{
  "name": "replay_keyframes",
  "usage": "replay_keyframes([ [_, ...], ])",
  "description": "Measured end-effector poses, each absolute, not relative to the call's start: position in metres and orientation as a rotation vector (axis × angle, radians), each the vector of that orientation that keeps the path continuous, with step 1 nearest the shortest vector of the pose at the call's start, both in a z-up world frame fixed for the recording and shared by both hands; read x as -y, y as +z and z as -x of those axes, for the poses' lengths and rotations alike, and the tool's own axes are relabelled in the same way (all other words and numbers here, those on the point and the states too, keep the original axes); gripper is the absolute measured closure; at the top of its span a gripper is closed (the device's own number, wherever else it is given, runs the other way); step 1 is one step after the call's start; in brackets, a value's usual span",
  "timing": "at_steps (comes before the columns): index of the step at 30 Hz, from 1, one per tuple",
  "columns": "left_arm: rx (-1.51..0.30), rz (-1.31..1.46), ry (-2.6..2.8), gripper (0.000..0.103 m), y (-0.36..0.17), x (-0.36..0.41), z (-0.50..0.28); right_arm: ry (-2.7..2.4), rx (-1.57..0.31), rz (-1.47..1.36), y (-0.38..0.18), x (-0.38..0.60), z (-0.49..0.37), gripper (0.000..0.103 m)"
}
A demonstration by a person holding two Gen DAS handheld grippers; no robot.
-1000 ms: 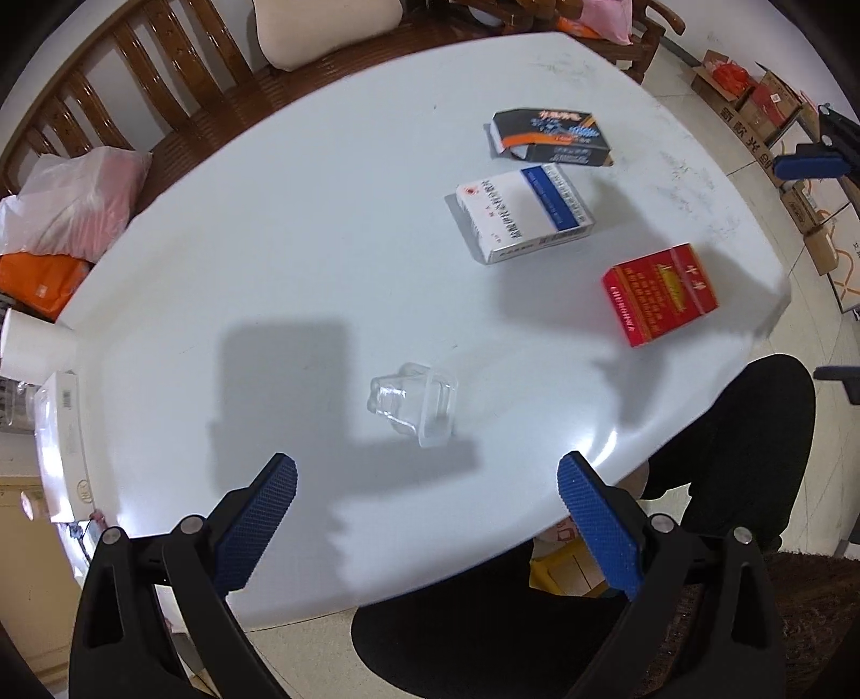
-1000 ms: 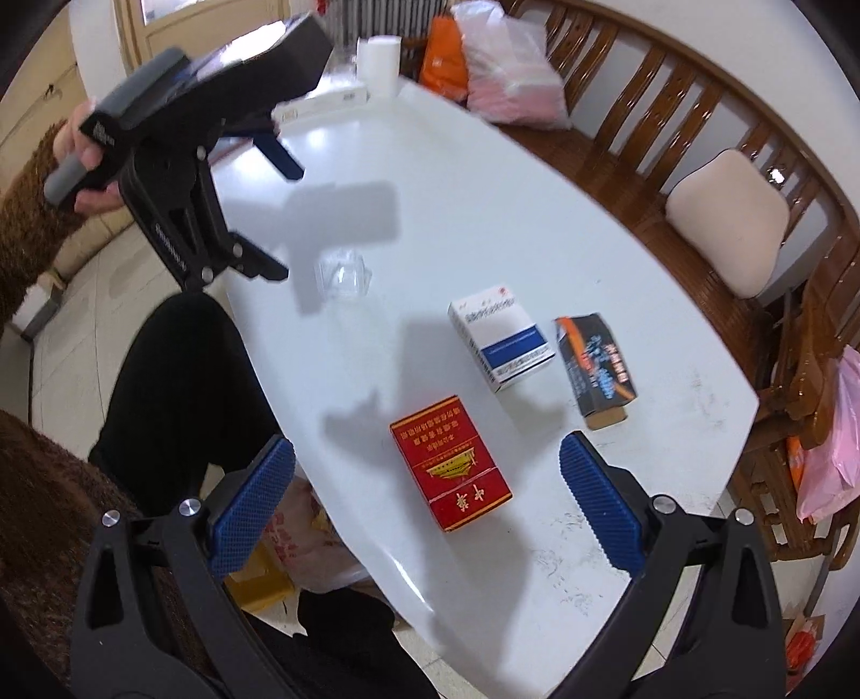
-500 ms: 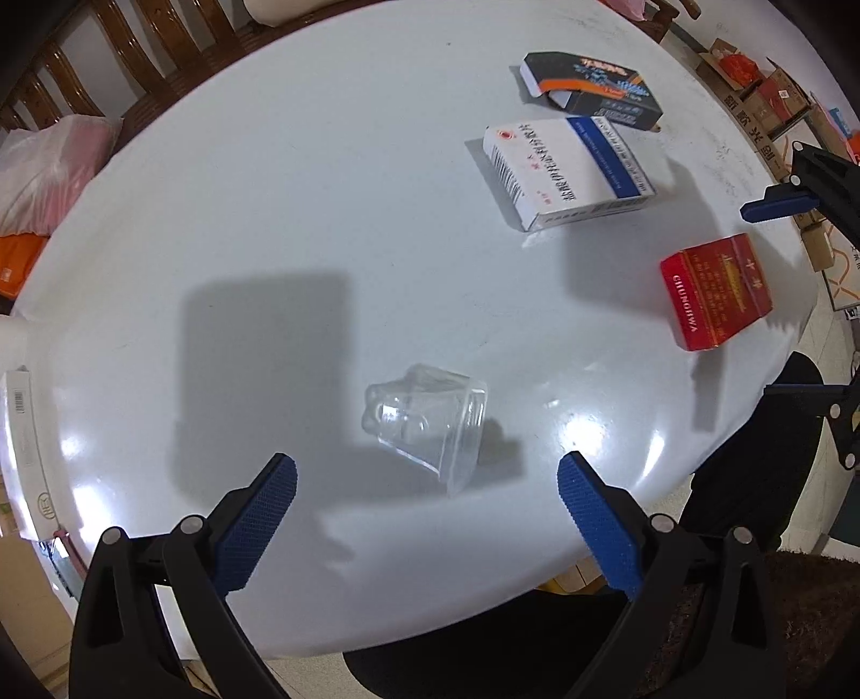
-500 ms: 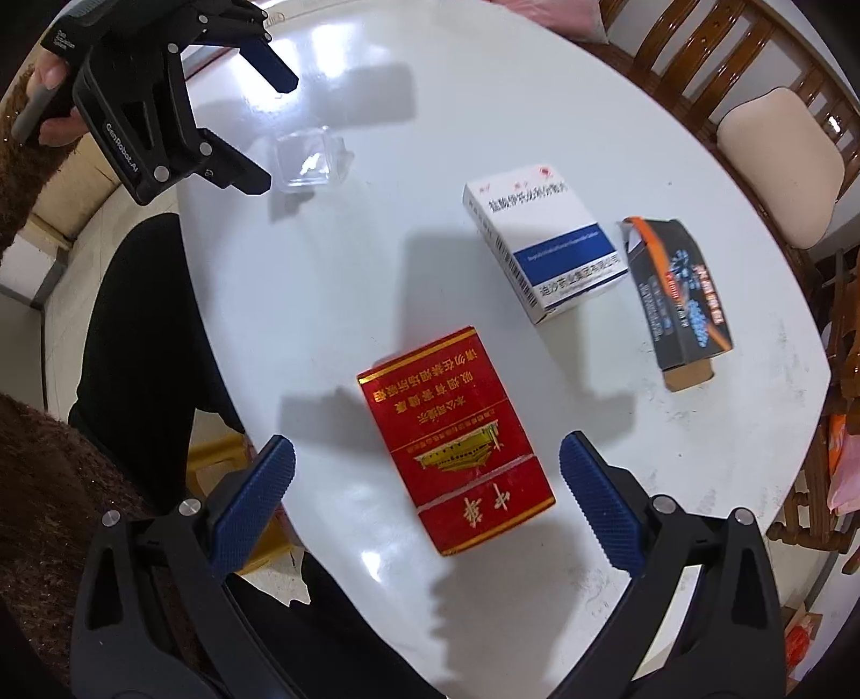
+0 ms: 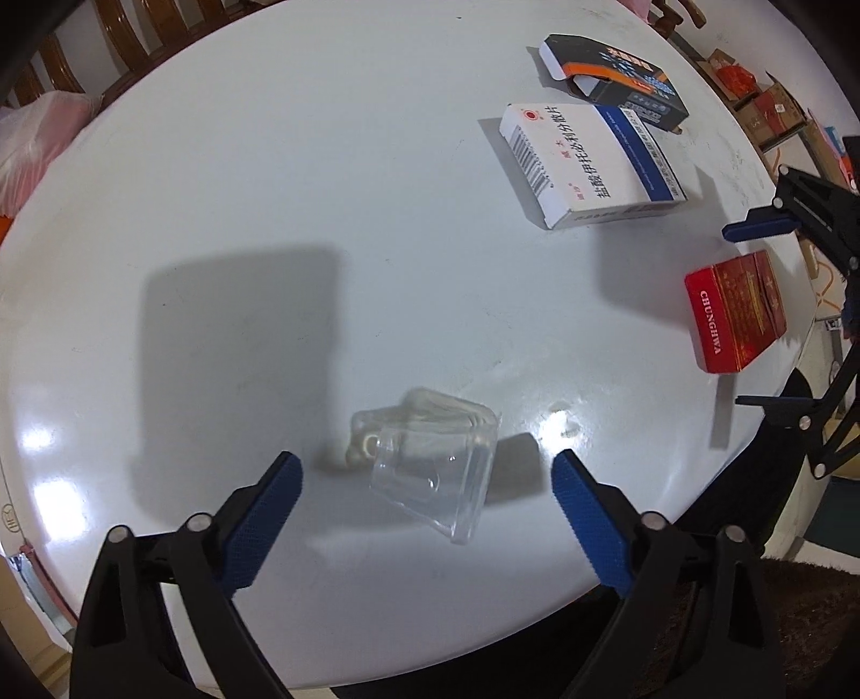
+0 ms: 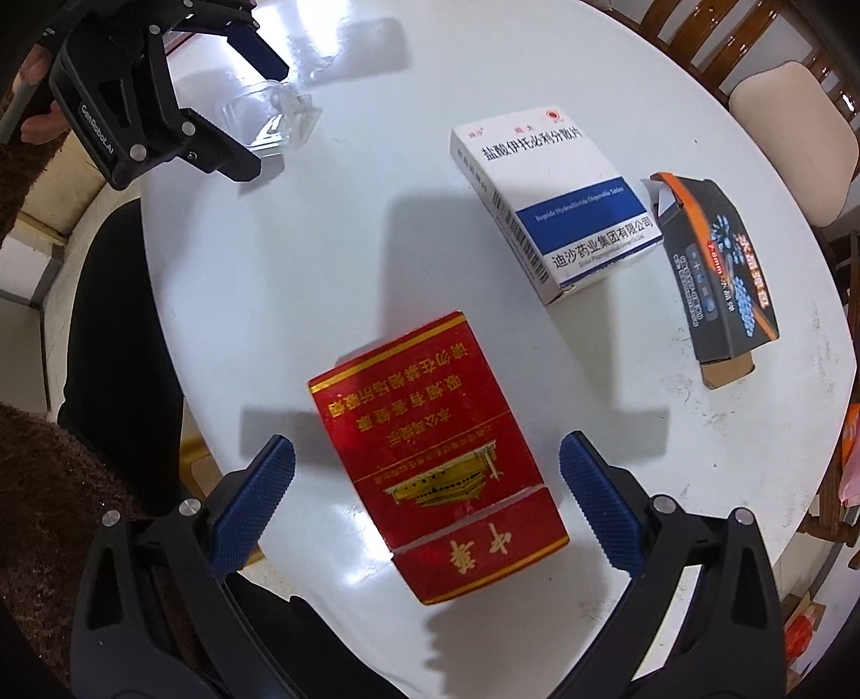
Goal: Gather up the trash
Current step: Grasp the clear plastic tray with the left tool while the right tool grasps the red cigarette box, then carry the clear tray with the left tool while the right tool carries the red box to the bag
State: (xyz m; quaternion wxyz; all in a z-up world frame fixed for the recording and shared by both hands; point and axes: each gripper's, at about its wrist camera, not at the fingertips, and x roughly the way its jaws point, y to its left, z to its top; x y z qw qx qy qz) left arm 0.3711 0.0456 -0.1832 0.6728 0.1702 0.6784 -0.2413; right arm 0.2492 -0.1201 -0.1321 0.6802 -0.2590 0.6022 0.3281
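Note:
A clear plastic cup (image 5: 430,473) lies on its side on the white round table (image 5: 322,188). My left gripper (image 5: 427,486) is open, its fingers either side of the cup, not touching it. A red cigarette pack (image 6: 435,457) lies flat near the table's front edge; my right gripper (image 6: 427,484) is open around it, just above. The pack also shows in the left wrist view (image 5: 736,317), as does the right gripper (image 5: 774,312). The left gripper (image 6: 252,102) and the cup (image 6: 274,118) show in the right wrist view.
A white and blue medicine box (image 6: 553,199) and a black and orange box (image 6: 709,269) lie further back on the table. Wooden chairs (image 6: 752,48) with a cushion ring the far side. My dark-clothed legs (image 6: 118,322) are by the table edge.
Both grippers have come down and forward. The left one now brackets the cup; the right one now brackets the red pack. Both stay open.

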Motion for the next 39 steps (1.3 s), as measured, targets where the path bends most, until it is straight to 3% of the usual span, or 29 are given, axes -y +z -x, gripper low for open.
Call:
replay_keyframes([
  [6,-1.501,-0.389,-0.547,0.027,-0.183,-0.050,-0.377,0.714,-1.338,0.567,-0.136,0.120,-0.249,0.007],
  [12,-1.480,-0.395,-0.535,0.042,-0.180,-0.045,-0.379,0.683,-1.325,0.558,-0.131,0.124,-0.252,0.014],
  [15,-1.479,-0.396,-0.530,0.049,-0.179,-0.041,-0.378,0.669,-1.312,0.535,-0.124,0.126,-0.253,0.026],
  [16,-1.479,-0.402,-0.525,0.052,-0.179,-0.041,-0.378,0.663,-1.307,0.527,-0.122,0.127,-0.253,0.035],
  [24,-1.495,-0.367,-0.513,0.071,-0.172,-0.032,-0.373,0.619,-1.303,0.491,-0.119,0.130,-0.252,0.039],
  [39,-1.430,-0.332,-0.467,0.071,-0.125,-0.041,-0.338,0.502,-1.215,0.397,-0.071,0.153,-0.246,0.041],
])
